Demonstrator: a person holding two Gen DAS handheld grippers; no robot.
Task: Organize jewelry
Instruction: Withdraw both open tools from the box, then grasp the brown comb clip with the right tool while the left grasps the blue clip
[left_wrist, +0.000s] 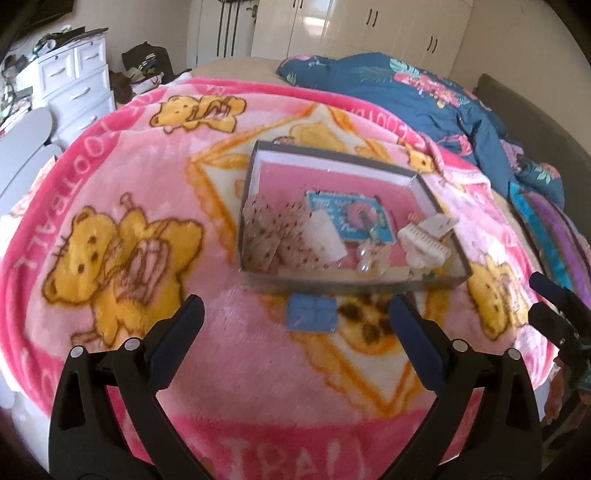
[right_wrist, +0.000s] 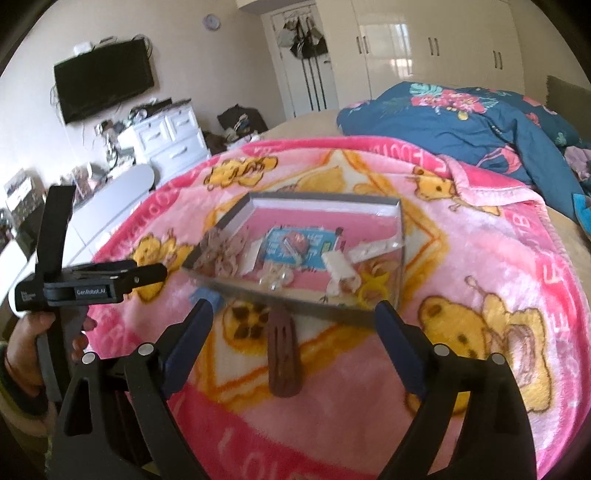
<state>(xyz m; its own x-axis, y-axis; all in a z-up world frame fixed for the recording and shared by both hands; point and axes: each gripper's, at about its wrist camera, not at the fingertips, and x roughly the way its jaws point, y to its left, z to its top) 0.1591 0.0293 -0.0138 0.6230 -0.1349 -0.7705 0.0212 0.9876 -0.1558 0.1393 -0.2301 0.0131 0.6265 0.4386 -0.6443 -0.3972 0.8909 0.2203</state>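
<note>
Long brown ridged hair clip (right_wrist: 282, 356) is laid on the pink bear-print fleece blanket (right_wrist: 461, 258), between the released right gripper (right_wrist: 295, 319) fingers, long axis along them. Left gripper (left_wrist: 297, 314) is held released above a small blue square card (left_wrist: 313, 314).

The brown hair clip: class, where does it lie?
In the right wrist view the brown hair clip lies on the pink blanket, just outside the tray's near wall.

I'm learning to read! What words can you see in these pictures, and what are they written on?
"GenRobot.AI": white letters on the side of the left gripper, seen from the right wrist.
"FOOTBALL": pink border of the blanket, partly hidden, upside down in places.
Blue card inside the box: print too blurred to read.
Small blue packet on the blanket: too blurred.
Small label at the left gripper's rear: too small.
</note>
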